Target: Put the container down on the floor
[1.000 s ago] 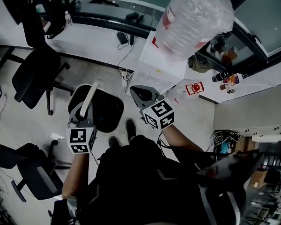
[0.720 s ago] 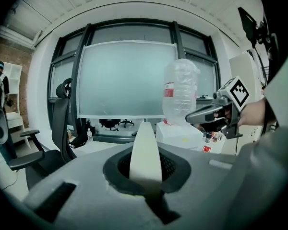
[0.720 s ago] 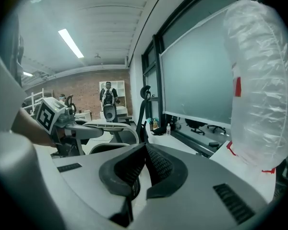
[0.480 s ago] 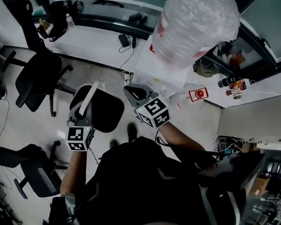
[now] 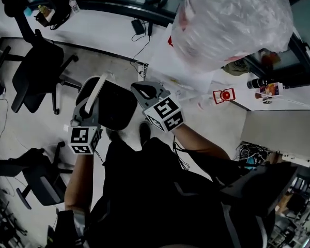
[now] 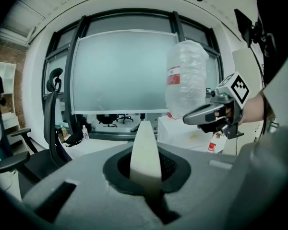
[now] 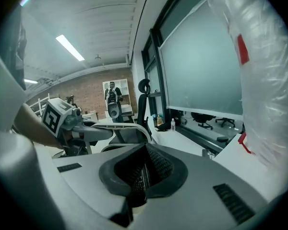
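At the lower centre of the head view, the left claw (image 6: 145, 137) shows its pale jaws pressed together with nothing between them. The right claw (image 7: 141, 174), just beside it, is likewise closed and empty. Both hang above the seat of a black office chair (image 5: 116, 107), which covers much of the floor (image 5: 33, 133) directly beneath them.

Ahead and to the right, apart from both claws, the container (image 5: 232, 25) is a large clear jug of crinkled plastic. It appears to stand upright on a white cabinet (image 6: 182, 133), so the task is judged not yet begun.

Hazards:
- Closed jaws arriving at the jug would push it and could tip it off the cabinet.
- The body looks too wide and slick for one claw, so uneven pressure from the two sides could let it slide or twist free on the way down.
- The chair and the cables (image 5: 140, 56) crowd the landing place, so the jug could settle tilted.
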Demonstrator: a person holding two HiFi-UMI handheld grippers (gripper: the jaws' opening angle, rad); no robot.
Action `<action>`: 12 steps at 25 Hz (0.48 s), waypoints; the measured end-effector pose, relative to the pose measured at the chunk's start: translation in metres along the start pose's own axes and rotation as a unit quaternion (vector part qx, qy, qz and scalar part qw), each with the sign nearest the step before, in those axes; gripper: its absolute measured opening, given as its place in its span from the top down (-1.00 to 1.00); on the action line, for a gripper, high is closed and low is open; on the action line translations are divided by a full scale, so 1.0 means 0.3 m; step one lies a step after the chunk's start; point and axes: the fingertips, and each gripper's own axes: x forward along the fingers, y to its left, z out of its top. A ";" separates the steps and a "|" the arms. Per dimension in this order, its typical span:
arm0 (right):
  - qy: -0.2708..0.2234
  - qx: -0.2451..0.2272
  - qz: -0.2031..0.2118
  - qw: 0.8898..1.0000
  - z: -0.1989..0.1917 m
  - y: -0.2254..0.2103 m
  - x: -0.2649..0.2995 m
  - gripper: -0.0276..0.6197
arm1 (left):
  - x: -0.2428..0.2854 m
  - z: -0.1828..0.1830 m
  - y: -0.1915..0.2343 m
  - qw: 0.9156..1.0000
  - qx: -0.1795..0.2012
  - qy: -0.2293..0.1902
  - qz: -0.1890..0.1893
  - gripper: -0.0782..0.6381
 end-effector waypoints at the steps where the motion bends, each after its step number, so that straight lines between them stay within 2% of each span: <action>1: 0.004 -0.001 -0.002 1.000 -0.012 -0.008 0.017 0.91 | 0.019 -0.010 0.009 1.000 -0.002 -0.001 -0.004 0.76; 6: 0.016 0.008 -0.032 0.999 -0.061 -0.055 0.148 0.91 | 0.125 -0.080 0.075 0.999 0.008 0.005 -0.034 0.76; 12: 0.048 0.029 -0.038 0.998 -0.197 -0.091 0.290 0.91 | 0.284 -0.233 0.120 0.997 0.011 0.026 -0.068 0.76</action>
